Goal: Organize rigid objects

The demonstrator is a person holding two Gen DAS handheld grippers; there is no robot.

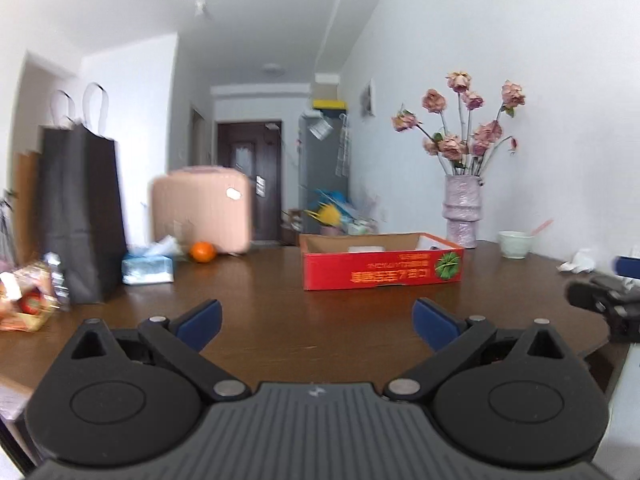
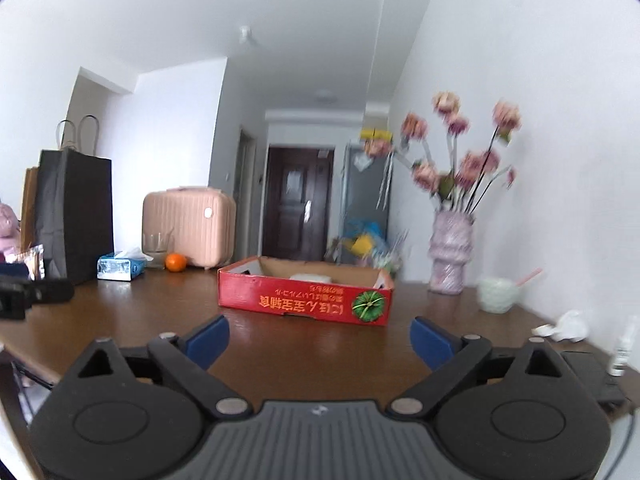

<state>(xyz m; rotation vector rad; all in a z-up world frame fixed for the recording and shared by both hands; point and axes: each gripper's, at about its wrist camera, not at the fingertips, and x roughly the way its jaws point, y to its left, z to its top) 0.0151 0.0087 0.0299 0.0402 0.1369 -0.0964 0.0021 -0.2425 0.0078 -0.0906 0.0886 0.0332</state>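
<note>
A wide brown surface (image 2: 280, 344) is filling the scene, and a shallow red cardboard box (image 2: 304, 300) is sitting on it, ahead of both cameras. The box looks like the likely collecting place for loose items, so a good approach is judged to be keeping both tools low and level and choosing one item before closing in.

The left hand-held gripper (image 1: 316, 320) is hovering above the near edge with its blue fingers spread wide and nothing between them. The red cardboard box (image 1: 382, 270) is lying farther away and slightly right of it, well apart.

The right hand-held gripper (image 2: 320, 340) is likewise spread wide and empty, with the box just beyond its tips, near but not touching.

Smaller things are standing around: a black bag (image 2: 74, 212) at far left, a vase (image 2: 450, 256) at far right, an orange (image 2: 176, 263), and a pale cup (image 2: 496, 294).
</note>
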